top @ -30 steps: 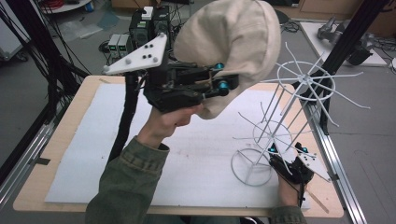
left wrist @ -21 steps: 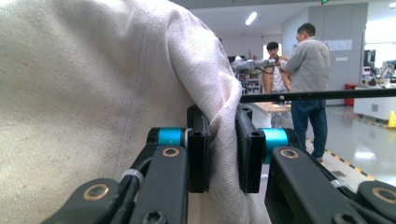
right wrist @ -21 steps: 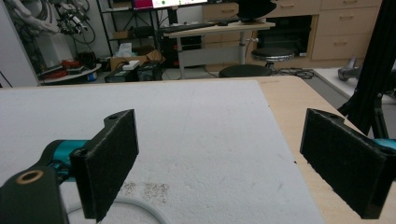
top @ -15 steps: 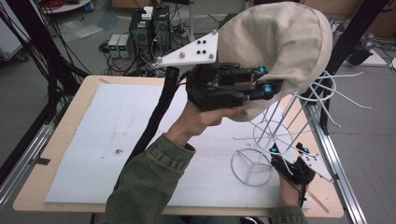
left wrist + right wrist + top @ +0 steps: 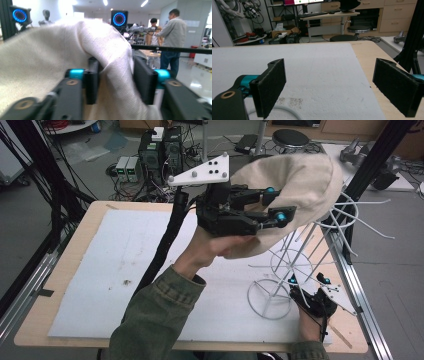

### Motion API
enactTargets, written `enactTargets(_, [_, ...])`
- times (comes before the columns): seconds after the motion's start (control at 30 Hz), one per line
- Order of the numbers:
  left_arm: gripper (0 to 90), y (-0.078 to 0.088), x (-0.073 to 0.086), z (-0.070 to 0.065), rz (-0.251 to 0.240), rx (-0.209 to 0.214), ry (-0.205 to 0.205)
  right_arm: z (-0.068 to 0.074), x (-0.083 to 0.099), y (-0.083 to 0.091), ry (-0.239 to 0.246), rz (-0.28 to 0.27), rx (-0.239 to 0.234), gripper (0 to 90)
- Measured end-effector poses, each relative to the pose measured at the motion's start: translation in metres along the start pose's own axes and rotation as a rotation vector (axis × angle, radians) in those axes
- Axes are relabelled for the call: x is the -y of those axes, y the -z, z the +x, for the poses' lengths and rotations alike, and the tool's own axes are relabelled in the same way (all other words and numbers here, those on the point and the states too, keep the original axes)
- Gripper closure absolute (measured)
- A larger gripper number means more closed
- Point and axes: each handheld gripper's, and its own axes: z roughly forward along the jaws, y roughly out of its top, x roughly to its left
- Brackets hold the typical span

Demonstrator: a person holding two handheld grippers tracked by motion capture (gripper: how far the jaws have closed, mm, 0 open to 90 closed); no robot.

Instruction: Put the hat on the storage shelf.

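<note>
While hat [image 5: 295, 185] drapes over top of wire rack [image 5: 320, 240], straight ahead of left hand-held gripper [image 5: 272, 205]: jaws just opened, cloth fold loose between, released. Right hand-held gripper [image 5: 307, 281] wide open, empty, low beside rack base.

A wooden desk [image 5: 75, 285] carries a white foam sheet [image 5: 115, 270] over most of its top. Beyond the right gripper's wide jaws the sheet stretches away; the white wire rack's round base [image 5: 270, 299] stands on it just beside them.

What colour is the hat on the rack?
Plain cream hat, clearest in the high view.
</note>
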Motion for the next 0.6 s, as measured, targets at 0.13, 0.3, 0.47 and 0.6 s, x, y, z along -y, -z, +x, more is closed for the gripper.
enactTargets(0.13, [49.1,0.007,0.005,-0.003,-0.016,-0.018,-0.023,0.0,0.0,0.001,-0.003,0.005,-0.001,10.6])
enactTargets(0.3, [47.2,0.017,0.008,-0.002,-0.034,-0.028,-0.013,0.0,0.0,0.0,-0.005,-0.001,0.004,10.5])
enactTargets(0.47, [45.1,0.024,0.007,-0.001,-0.049,-0.043,-0.013,0.001,0.0,0.0,-0.002,-0.001,0.01,10.6])
enactTargets(0.6, [43.9,0.028,0.009,-0.001,-0.057,-0.049,-0.007,0.001,0.0,0.0,0.002,-0.002,0.008,10.5])
